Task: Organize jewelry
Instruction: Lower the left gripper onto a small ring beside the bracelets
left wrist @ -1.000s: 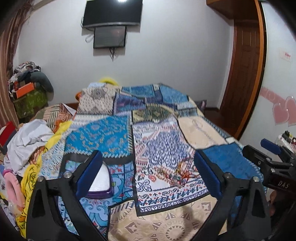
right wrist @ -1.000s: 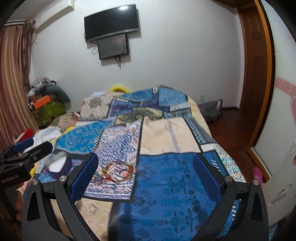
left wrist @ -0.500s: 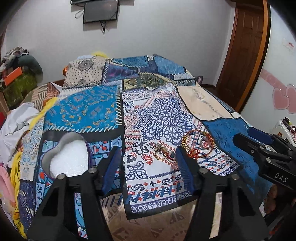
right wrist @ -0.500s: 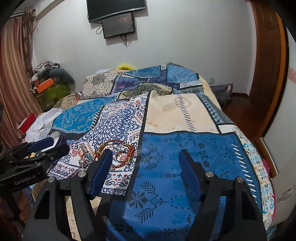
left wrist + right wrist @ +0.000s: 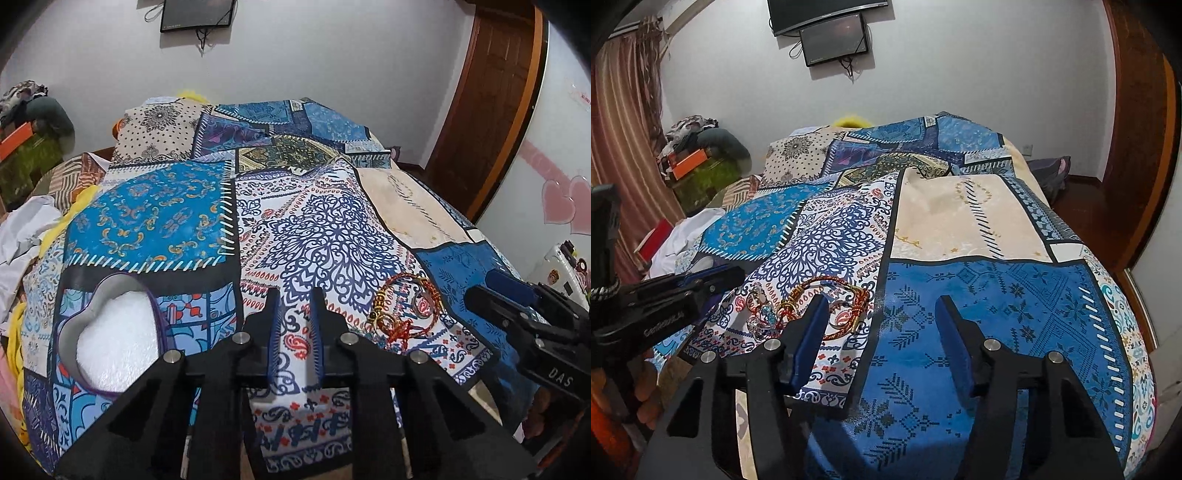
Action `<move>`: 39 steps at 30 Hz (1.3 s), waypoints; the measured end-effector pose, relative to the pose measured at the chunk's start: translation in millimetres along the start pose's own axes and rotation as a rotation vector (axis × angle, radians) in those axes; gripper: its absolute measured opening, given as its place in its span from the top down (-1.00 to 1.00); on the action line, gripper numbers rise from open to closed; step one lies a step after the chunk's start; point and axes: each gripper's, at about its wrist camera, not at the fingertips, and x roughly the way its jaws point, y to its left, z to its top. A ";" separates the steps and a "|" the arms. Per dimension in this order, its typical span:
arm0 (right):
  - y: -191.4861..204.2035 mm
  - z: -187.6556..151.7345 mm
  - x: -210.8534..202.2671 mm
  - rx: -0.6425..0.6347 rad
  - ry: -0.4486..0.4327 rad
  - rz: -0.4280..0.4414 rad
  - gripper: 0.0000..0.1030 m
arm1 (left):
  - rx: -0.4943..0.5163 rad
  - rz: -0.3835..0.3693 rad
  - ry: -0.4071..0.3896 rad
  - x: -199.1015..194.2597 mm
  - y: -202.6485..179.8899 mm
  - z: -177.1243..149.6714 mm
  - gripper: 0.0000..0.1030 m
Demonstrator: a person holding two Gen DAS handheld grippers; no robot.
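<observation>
On your near left sits the heart-shaped box (image 5: pixel 110 339), open and bare inside. Your left gripper (image 5: pixel 295 314) hovers over the quilt (image 5: pixel 147 214) beside it; its jaws have just been closing to a narrow gap with nothing between them, so spread them before reaching. The jewelry pile (image 5: pixel 402 314) lies just to the right (bangles and rings tangled together). Your right gripper (image 5: pixel 881 321), jaws half apart after narrowing and empty, should pinch one bangle alone.
</observation>
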 end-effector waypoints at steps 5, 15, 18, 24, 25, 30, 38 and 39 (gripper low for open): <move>-0.2 -0.7 1.8 0.011 0.013 0.010 -0.09 | 0.002 -0.009 0.027 8.0 -1.5 -0.7 0.71; 1.3 -3.6 3.3 0.013 0.027 0.022 -0.09 | -0.002 -0.053 0.054 5.6 -6.5 -8.6 0.71; 2.5 -5.1 4.2 0.009 0.033 0.022 -0.09 | 0.006 -0.064 0.056 4.9 -11.3 -9.6 0.71; 3.2 -5.5 3.4 0.009 0.034 0.021 -0.09 | 0.039 -0.065 0.060 7.9 -22.2 -10.9 0.71; 3.0 -5.4 3.3 0.010 0.034 0.021 -0.09 | 0.041 -0.061 0.063 9.4 -22.7 -10.8 0.71; 3.0 -6.2 2.7 0.014 0.035 0.023 -0.09 | 0.012 -0.077 0.065 12.0 -18.5 -9.3 0.71; 9.0 -6.1 1.5 0.005 0.039 0.025 -0.09 | 0.030 -0.110 0.032 -0.7 -22.2 -5.0 0.97; 9.7 -5.7 1.0 0.003 0.038 0.026 -0.09 | 0.035 -0.110 0.023 -3.9 -23.1 -5.1 0.97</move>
